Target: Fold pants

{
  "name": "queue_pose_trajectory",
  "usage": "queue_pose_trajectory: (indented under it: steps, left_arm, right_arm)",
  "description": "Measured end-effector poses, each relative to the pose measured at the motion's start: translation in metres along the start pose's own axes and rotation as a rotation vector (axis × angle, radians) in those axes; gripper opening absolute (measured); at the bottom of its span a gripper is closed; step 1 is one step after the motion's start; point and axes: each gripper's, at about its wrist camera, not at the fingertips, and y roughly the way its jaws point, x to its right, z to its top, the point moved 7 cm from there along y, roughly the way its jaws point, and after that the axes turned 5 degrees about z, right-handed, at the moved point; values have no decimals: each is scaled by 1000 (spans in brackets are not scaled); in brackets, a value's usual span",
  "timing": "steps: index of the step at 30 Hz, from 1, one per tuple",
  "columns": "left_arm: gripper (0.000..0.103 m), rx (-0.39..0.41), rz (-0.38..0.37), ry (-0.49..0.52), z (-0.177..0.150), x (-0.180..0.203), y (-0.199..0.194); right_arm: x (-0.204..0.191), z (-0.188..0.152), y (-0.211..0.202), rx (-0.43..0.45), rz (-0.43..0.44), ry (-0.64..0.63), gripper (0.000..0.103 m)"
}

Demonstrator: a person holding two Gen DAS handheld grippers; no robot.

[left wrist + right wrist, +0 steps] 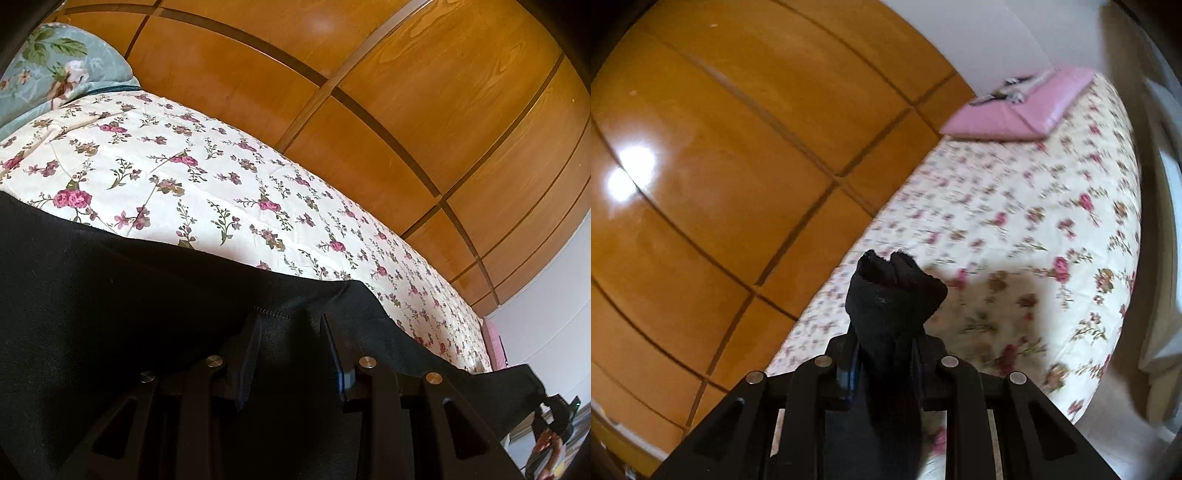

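Black two-finger left gripper (290,325), fingers apart astride hemmed edge of black knit pants (129,295) draped over cream floral bedspread (221,177). Black right gripper (886,341) clamped on bunched pants end (892,291), lifted above bedspread. Beyond: glossy wooden panelled wardrobe (720,166), pink pillow (1015,110).

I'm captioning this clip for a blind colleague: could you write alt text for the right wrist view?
The right gripper is shut on a bunched end of the black pants, held up above a bed with a floral bedspread. A pink pillow lies at the bed's far end, and a glossy wooden wardrobe fills the left side.
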Motion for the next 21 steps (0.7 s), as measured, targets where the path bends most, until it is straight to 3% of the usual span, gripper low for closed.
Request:
queue_pose_trajectory:
  steps: [6,12,16,21]
  left_arm:
    - [33,6,-27,-16,0,-1,-2]
    - [33,14,-61,-31,0,-1,-5]
    - [33,15,-66,-32,0,-1,-6]
    - [33,15,-67,-33,0,-1,-6]
  right_arm:
    - [-79,-24,-17,-3,95,-150,23]
    - [-161,-76,-21,-65,223,-340,23]
    - [-205,-126,-10,-145,317,-445,23]
    - [-244,-208,16,-308,394,-599,23]
